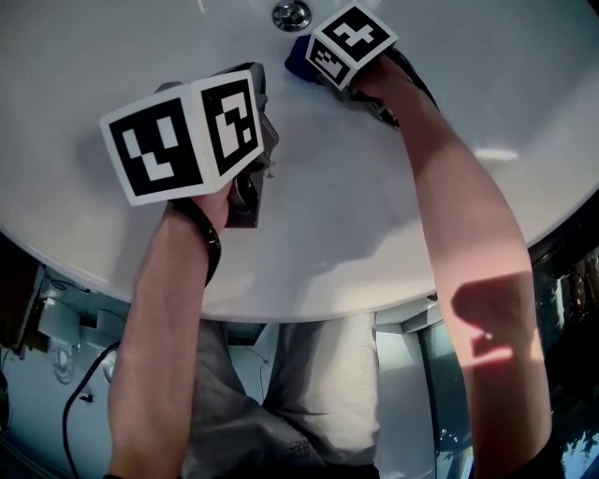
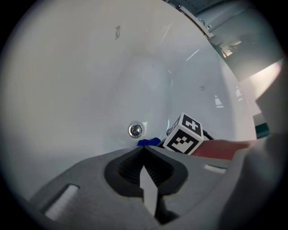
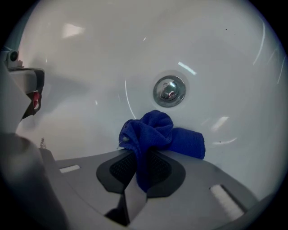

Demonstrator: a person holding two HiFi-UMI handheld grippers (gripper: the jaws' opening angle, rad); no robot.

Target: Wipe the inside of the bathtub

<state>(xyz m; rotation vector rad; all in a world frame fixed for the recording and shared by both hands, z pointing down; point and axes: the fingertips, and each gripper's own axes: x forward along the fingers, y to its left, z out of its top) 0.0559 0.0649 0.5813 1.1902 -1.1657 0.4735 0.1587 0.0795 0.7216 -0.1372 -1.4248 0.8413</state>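
The white bathtub (image 1: 112,37) fills the head view, with its chrome drain (image 1: 291,14) at the top. A blue cloth (image 3: 157,132) is bunched just below the drain (image 3: 169,91) in the right gripper view. My right gripper (image 3: 143,150) is shut on the blue cloth, which presses against the tub floor. From the head view only a blue corner of the cloth (image 1: 298,58) shows beside the right gripper's marker cube (image 1: 348,42). My left gripper (image 2: 145,148) is shut with nothing in it and hovers over the tub's near wall.
The tub's front rim (image 1: 309,304) curves across the middle of the head view. Below it are the person's grey trousers (image 1: 309,393) and a black cable (image 1: 75,412) on the floor. A dark ledge (image 1: 571,253) lies at the right.
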